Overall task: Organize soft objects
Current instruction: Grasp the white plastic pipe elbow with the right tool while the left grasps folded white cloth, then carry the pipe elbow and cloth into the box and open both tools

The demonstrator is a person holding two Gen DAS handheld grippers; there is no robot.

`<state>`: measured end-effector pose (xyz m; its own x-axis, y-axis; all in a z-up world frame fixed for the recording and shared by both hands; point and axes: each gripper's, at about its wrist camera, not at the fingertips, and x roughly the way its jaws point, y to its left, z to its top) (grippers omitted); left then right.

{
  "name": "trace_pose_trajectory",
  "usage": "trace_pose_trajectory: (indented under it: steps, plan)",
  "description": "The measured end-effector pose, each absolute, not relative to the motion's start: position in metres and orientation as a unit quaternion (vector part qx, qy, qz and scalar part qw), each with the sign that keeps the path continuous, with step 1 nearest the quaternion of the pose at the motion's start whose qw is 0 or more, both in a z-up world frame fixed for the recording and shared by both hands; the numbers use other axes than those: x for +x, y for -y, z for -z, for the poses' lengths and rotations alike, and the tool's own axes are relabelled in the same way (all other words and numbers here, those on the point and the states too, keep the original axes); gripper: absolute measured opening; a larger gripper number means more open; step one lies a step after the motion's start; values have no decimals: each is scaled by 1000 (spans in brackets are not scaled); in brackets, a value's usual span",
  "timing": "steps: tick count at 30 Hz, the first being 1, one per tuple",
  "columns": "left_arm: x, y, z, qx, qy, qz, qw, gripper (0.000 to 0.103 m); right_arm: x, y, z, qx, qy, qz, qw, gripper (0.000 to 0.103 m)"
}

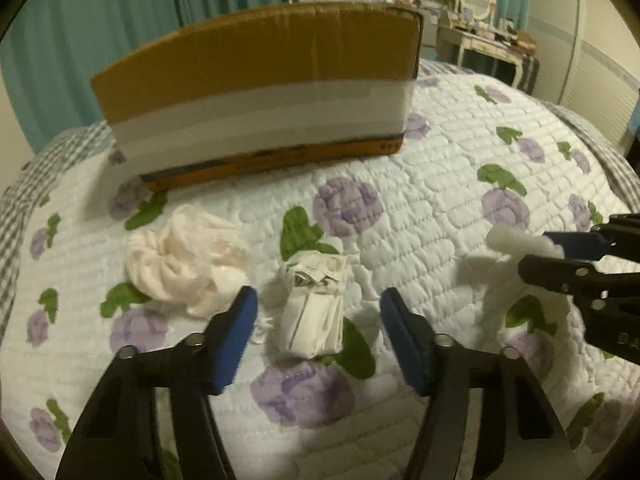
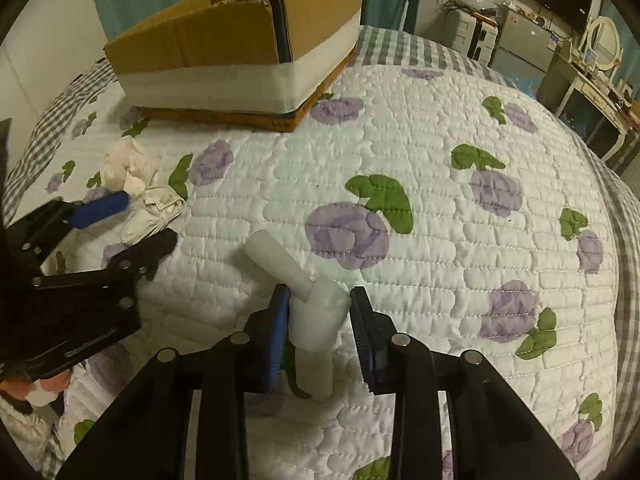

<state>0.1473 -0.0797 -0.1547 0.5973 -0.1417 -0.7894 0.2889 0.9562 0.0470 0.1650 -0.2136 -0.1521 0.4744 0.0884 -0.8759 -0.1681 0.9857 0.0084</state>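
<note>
A folded white cloth bundle (image 1: 314, 306) lies on the floral quilt just ahead of my open, empty left gripper (image 1: 316, 320), between its blue pads. A crumpled cream cloth (image 1: 180, 264) lies to its left. Both show at the left of the right wrist view, the bundle (image 2: 156, 210) beside the cream cloth (image 2: 126, 164). My right gripper (image 2: 318, 316) is shut on white foam tubes (image 2: 316, 320), one tube sticking out toward the upper left; it also shows in the left wrist view (image 1: 560, 254) holding the foam tubes (image 1: 512, 238). An open cardboard box (image 2: 240, 44) stands farther back.
The quilt (image 2: 420, 160) covers a bed with a grey checked sheet (image 2: 400, 48) at its edges. Teal curtains (image 1: 100, 32) hang behind the cardboard box (image 1: 260, 92). A white dressing table with an oval mirror (image 2: 600, 56) stands at the far right.
</note>
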Motion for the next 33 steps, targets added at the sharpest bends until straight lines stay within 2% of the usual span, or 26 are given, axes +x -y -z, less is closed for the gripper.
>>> trace_pose_trajectory:
  steps: [1,3,4,7,22,33]
  plan:
    - [149,80,158,85,-436,123,887,46,166,212,152,-39,-506,-74,858,31]
    - [153,77,163,81,-446,128,882,41,166,210,150,-39,-504,-72,860,31]
    - [153,75,164,78,-447,129,882,32,166,209,149,-40,-502,-71,861,31]
    - [151,73,163,79,-444,129,883,27,162,208,145,-37,-495,-69,865,31]
    - [109,55,120,65,-412,153,896,26,130,198,107,16,-436,-70,897,30]
    - [83,48,45,44,-350,166,921,26,107,199,72,23,-389,-65,919,30]
